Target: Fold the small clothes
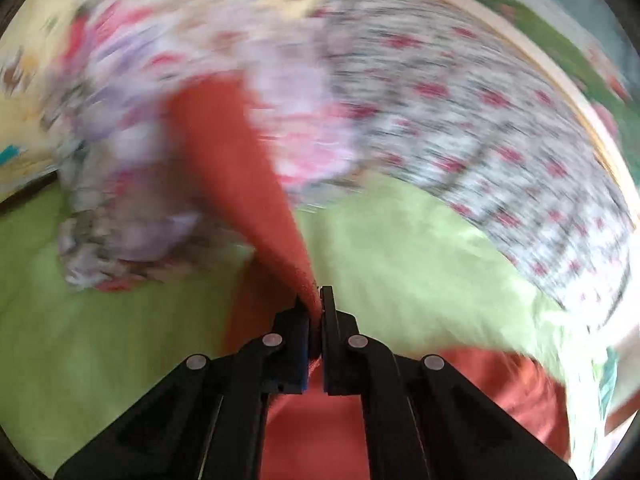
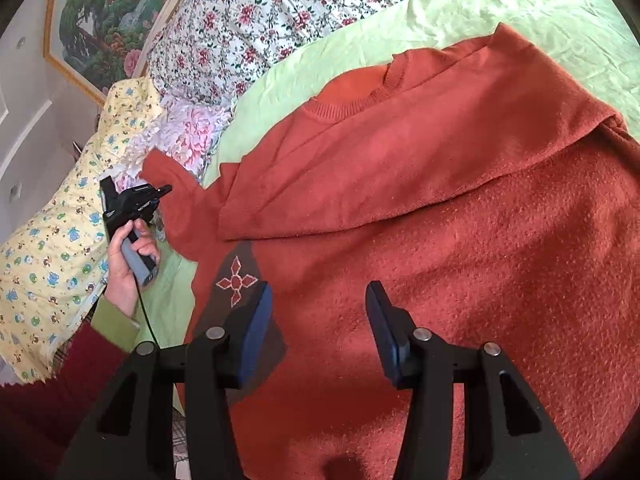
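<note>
A rust-red knitted sweater [image 2: 440, 208] lies spread on a light green sheet [image 2: 520, 4], its right side folded across the chest below the collar. A dark patch with a cross motif [image 2: 236, 280] sits near its left edge. My right gripper [image 2: 319, 292] hovers open over the sweater's body, nothing between its blue pads. At the left, a hand holds my left gripper [image 2: 164, 189], shut on the end of the sweater's sleeve [image 2: 168, 172]. In the blurred left wrist view, the left gripper [image 1: 318, 300] pinches the red sleeve [image 1: 224, 160], which stretches away from the jaws.
A floral quilt [image 2: 280, 12] lies bunched along the far side of the bed, with a pink flowered cloth [image 2: 192, 132] and a yellow cartoon-print cloth [image 2: 52, 240] at the left. A framed landscape painting [image 2: 108, 12] hangs on the wall behind. Green sheet [image 1: 400, 248] shows beside the sleeve.
</note>
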The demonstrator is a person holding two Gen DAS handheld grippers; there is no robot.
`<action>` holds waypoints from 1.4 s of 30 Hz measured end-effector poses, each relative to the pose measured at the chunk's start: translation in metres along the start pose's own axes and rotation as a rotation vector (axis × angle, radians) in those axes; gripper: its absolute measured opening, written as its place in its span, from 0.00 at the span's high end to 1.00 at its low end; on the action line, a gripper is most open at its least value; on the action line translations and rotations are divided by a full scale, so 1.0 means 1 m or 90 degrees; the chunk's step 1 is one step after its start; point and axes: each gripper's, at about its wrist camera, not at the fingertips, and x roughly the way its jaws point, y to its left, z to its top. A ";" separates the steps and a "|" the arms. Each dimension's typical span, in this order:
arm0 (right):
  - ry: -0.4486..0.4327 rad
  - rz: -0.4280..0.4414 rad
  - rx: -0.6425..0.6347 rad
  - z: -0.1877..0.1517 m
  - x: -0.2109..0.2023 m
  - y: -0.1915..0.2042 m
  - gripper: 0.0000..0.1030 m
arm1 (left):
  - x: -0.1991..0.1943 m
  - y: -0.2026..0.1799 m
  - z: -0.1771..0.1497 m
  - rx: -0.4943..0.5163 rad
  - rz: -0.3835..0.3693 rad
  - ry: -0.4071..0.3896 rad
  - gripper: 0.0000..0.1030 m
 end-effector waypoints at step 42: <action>0.029 -0.137 -0.395 0.057 0.087 0.101 0.45 | -0.054 -0.087 -0.186 0.287 -0.024 0.116 0.43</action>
